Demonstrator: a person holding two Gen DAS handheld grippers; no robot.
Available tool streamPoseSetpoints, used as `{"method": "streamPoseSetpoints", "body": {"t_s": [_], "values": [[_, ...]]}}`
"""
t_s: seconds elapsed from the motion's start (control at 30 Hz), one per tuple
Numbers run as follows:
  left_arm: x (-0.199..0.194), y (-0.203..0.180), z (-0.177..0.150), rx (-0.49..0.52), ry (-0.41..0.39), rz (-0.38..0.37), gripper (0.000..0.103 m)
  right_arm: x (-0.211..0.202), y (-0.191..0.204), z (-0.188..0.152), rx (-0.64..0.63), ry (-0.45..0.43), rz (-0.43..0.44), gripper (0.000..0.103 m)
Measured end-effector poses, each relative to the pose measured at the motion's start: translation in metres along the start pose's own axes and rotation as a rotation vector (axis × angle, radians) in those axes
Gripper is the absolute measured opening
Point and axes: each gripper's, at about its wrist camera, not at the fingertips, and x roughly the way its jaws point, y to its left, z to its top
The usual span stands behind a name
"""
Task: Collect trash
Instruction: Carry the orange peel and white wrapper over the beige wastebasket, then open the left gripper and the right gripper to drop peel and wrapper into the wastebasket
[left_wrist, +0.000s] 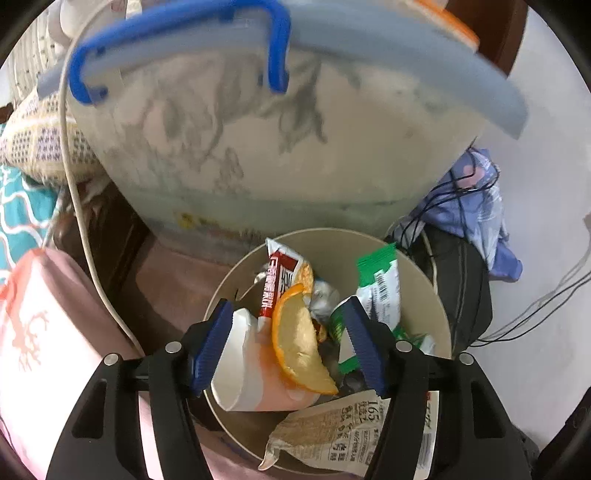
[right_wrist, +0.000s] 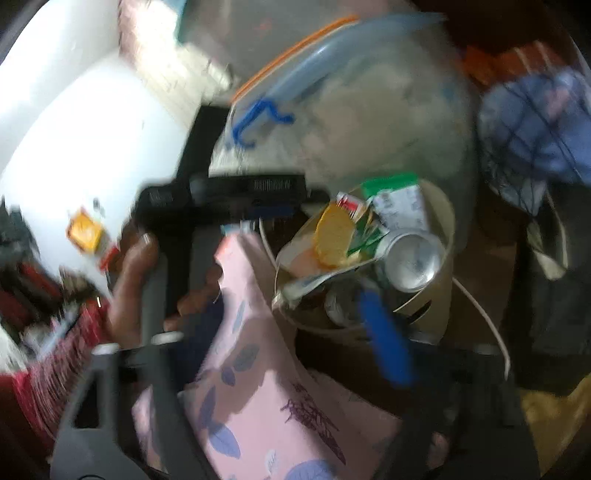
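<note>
A round beige bin (left_wrist: 436, 306) holds trash: an orange peel (left_wrist: 299, 347), a white paper cup (left_wrist: 236, 373), a red-and-white wrapper (left_wrist: 280, 284), a green-and-white wrapper (left_wrist: 384, 291) and a printed wrapper (left_wrist: 343, 435). My left gripper (left_wrist: 288, 347) hangs open over the bin, with the peel and cup lying loose between its blue pads (left_wrist: 210, 347). The right wrist view is blurred. It shows the bin (right_wrist: 448, 221) with the peel (right_wrist: 332, 236) and a crushed can (right_wrist: 413, 262). My right gripper (right_wrist: 291, 332) is open just in front of the bin and holds nothing.
Behind the bin stands a large translucent storage box (left_wrist: 277, 155) with a blue latch (left_wrist: 277, 48). A white cable (left_wrist: 79, 221) and pink cloth (left_wrist: 37, 332) lie to the left. A blue cloth bag (left_wrist: 480, 206) sits at the right. A hand (right_wrist: 136, 266) holds the left tool.
</note>
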Motion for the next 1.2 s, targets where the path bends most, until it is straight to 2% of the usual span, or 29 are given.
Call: {"method": "streamPoseSetpoints", "body": {"t_s": [0.03,0.07,0.17,0.23,0.33,0.47,0.67,0.73,0.8,0.87,0.93,1.07,1.2], "values": [[-0.004,0.001,-0.002,0.0,-0.008,-0.001,0.06,0.005,0.001,0.001,0.0,0.022,0.004,0.041],[-0.006,0.002,-0.002,-0.003,-0.012,-0.006,0.06,0.009,0.001,0.003,0.0,0.039,0.008,0.036],[-0.01,0.008,-0.007,-0.013,-0.018,-0.021,0.06,0.025,0.005,0.011,-0.021,0.069,-0.019,0.032],[-0.009,0.011,-0.011,-0.017,-0.014,-0.018,0.06,0.037,0.002,0.024,-0.015,0.068,-0.048,0.032],[-0.006,0.016,-0.015,-0.031,-0.003,-0.013,0.06,0.052,-0.002,0.043,0.0,0.08,-0.043,0.032],[-0.008,0.026,-0.015,-0.07,-0.01,-0.007,0.06,0.076,0.003,0.068,-0.054,0.109,-0.088,0.032],[-0.02,0.051,-0.015,-0.159,-0.038,-0.057,0.059,0.102,0.003,0.086,-0.072,0.14,-0.124,0.032],[-0.024,0.054,-0.019,-0.166,-0.045,-0.073,0.058,0.117,0.0,0.088,-0.075,0.178,-0.17,0.032],[-0.027,0.054,-0.025,-0.159,-0.044,-0.085,0.059,0.139,-0.017,0.09,-0.005,0.256,-0.166,0.032],[-0.027,0.05,-0.03,-0.143,-0.038,-0.088,0.058,0.148,-0.027,0.091,0.038,0.286,-0.159,0.032],[-0.026,0.046,-0.035,-0.126,-0.032,-0.08,0.058,0.145,-0.029,0.092,0.056,0.274,-0.133,0.034],[-0.022,0.041,-0.039,-0.115,-0.02,-0.058,0.058,0.108,-0.027,0.094,0.079,0.16,-0.078,0.035],[-0.019,0.029,-0.04,-0.095,-0.014,-0.026,0.058,0.063,-0.032,0.085,0.101,0.05,-0.1,0.035]]}}
